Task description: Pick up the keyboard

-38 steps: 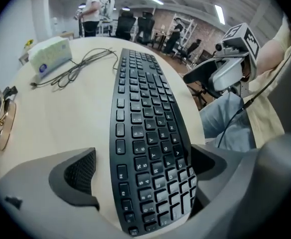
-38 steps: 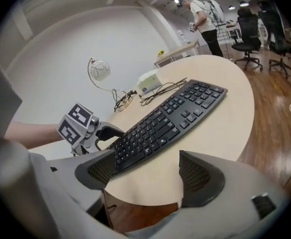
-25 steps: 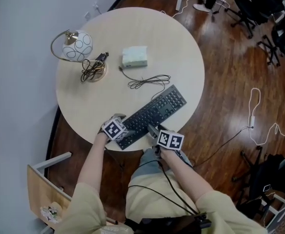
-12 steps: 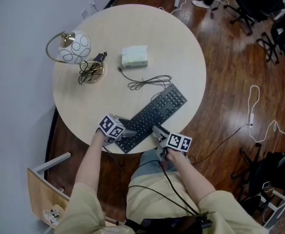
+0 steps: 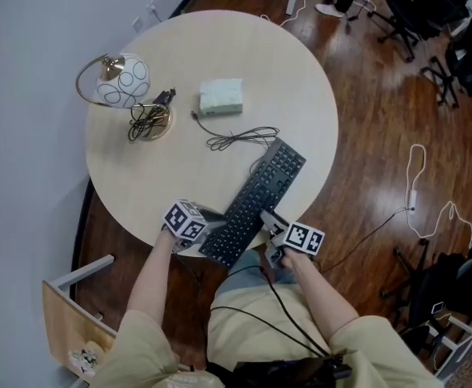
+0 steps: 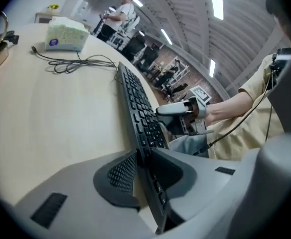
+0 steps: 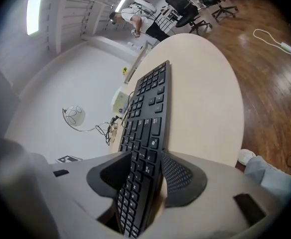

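Two claws are clamped on the near end of the black keyboard (image 5: 256,200), which lies diagonally at the round bench's (image 5: 220,47) near edge with that end jutting past the rim. The left claw (image 5: 211,219) pinches one long edge, pads pressed against keys and underside, and the right claw (image 5: 270,221) grips the opposite long edge the same way. A thin cable (image 5: 240,138) lies looped just beyond the keyboard's far end, a pale tissue pack (image 5: 221,95) farther off, a globe lamp (image 5: 123,79) well apart at the left.
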